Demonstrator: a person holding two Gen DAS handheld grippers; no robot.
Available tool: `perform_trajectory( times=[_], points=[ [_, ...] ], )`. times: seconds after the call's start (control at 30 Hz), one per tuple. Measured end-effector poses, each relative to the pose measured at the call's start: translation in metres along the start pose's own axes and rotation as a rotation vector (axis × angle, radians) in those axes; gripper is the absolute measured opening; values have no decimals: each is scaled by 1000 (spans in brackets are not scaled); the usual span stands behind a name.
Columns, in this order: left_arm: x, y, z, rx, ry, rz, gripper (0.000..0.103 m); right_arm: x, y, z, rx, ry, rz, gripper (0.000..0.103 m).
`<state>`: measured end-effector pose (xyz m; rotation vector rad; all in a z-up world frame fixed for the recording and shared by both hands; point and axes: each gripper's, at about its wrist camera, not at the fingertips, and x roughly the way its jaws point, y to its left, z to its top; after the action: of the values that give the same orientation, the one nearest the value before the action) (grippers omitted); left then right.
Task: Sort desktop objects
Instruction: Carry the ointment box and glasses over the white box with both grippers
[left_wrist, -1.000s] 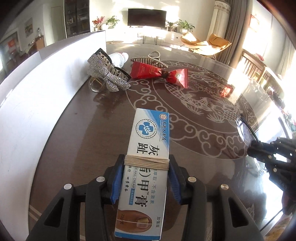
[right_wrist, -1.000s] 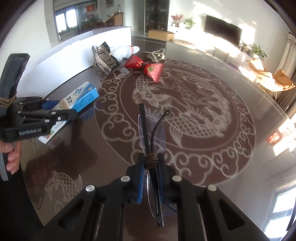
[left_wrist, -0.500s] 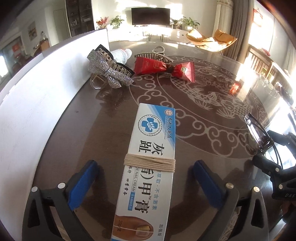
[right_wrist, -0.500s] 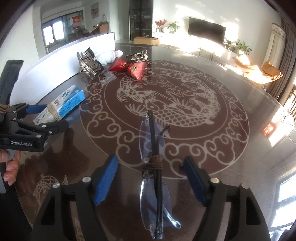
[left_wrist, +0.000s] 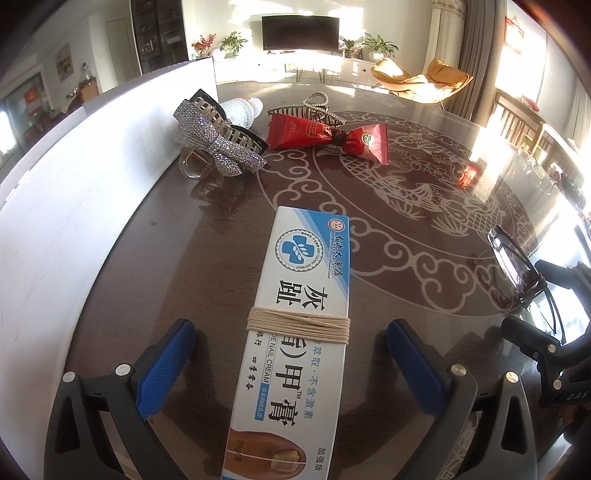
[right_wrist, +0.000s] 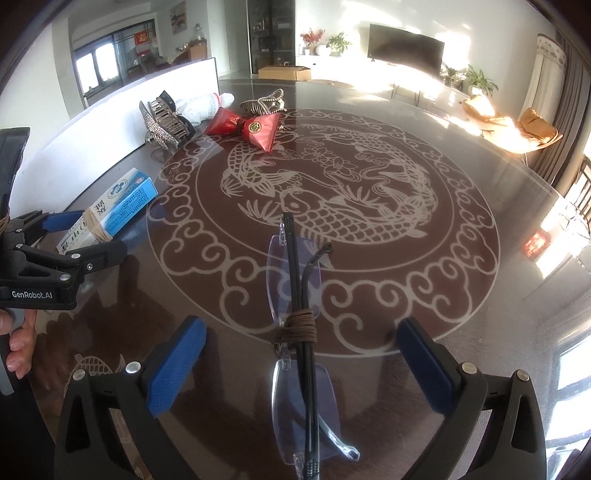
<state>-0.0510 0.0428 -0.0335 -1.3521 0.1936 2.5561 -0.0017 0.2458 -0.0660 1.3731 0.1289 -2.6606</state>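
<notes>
Blue pads on my left gripper (left_wrist: 290, 363) stand spread wide, having just opened off the nail cream box (left_wrist: 299, 332); the box lies flat on the dark table (left_wrist: 207, 258) between them, touched by neither, with cream twine wound round its middle. Beyond it, by the white board (left_wrist: 74, 192), sit a rhinestone bow hair claw (left_wrist: 218, 138), a metal claw clip (left_wrist: 308, 109) and two red candy packets (left_wrist: 325, 134) tied together. My right gripper (right_wrist: 301, 363) is likewise agape, its jaws just opened, and the folded rimless glasses (right_wrist: 299, 332), bound with brown cord, lie on the carp pattern between the pads, clear of both.
</notes>
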Motion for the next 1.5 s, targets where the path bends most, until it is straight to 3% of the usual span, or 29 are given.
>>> perform_trajectory(
  times=[1.43,1.47,1.5],
  points=[
    [0,-2,2,34,26,-14,103,2,-1,5,-3,27,8,102],
    [-1,-2,2,41,24,-22,99,1,-3,7,9,26,10,98],
    [-5,-3,2,50,10,-27,79,-1,-5,9,23,21,10,88]
  ],
)
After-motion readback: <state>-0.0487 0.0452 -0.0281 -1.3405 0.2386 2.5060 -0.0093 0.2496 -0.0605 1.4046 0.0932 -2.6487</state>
